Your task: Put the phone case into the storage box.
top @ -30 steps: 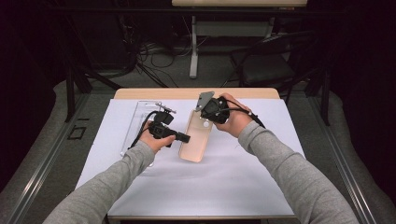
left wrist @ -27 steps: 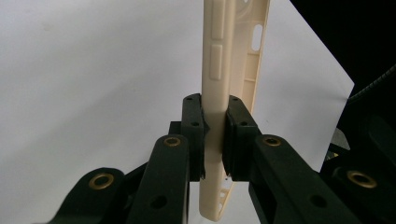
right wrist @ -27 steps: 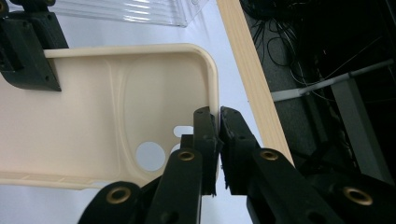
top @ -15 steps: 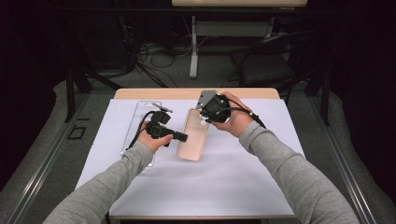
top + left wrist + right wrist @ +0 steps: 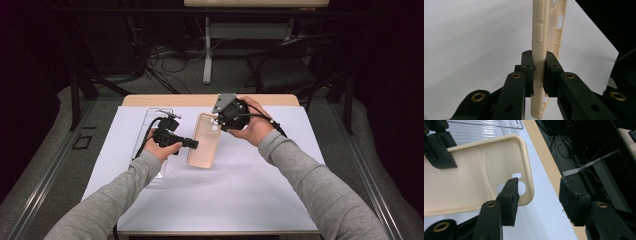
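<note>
In your left gripper view, the left tongs [image 5: 538,75] cover a stretch of the phone case's [image 5: 541,37] edge, and the case runs off the top and bottom. In your right gripper view, one pad [image 5: 509,200] hides part of the case's camera cutout; the clear tray [image 5: 484,127] is cut off at the top.

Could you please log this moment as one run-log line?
left claw: shut on phone case edge | right claw: just been opening, off case | clear tray: beside case
</note>
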`<state>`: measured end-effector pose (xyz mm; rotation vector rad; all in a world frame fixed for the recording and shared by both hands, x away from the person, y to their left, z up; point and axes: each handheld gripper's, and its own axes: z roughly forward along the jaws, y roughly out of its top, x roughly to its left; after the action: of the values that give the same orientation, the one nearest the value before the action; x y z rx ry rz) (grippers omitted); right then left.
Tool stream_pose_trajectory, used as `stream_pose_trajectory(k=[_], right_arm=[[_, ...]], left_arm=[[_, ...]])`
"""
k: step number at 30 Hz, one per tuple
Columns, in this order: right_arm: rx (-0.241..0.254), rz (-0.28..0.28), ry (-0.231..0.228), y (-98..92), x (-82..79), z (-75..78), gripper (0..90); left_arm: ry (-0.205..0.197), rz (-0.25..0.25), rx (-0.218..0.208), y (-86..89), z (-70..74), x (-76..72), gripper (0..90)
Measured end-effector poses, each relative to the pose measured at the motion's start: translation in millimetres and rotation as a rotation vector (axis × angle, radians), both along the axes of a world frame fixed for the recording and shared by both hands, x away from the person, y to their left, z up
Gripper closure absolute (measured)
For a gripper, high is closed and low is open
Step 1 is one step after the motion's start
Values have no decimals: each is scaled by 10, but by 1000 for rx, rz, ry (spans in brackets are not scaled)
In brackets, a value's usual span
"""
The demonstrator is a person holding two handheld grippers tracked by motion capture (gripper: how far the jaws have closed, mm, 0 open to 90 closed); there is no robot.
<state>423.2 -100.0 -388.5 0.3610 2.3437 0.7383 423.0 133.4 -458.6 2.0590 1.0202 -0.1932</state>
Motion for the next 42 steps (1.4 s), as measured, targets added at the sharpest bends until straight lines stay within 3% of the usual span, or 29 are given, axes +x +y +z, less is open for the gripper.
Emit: stream_pose_trajectory(k=[5,13,17,20,29,42], right_arm=[[11,-19,18,-25,4,24,496],[108,-62,90,-88,17,37,503],[122,-78,114,-114,20,20,501],[160,-90,144,-128,17,14,497],[216,-99,210,-141,3,-10,520],[308,-101,257,-152,-66,-43,525]], left_arm=[[-15,20,-29,39,14,9,811],[-42,50,-74,79,35,5,812],[-59,64,-92,95,51,15,812],[-73,70,-110,110,66,17,811],[-121,81,-141,149,124,-4,811],[-167,102,-178,234,177,-26,811]])
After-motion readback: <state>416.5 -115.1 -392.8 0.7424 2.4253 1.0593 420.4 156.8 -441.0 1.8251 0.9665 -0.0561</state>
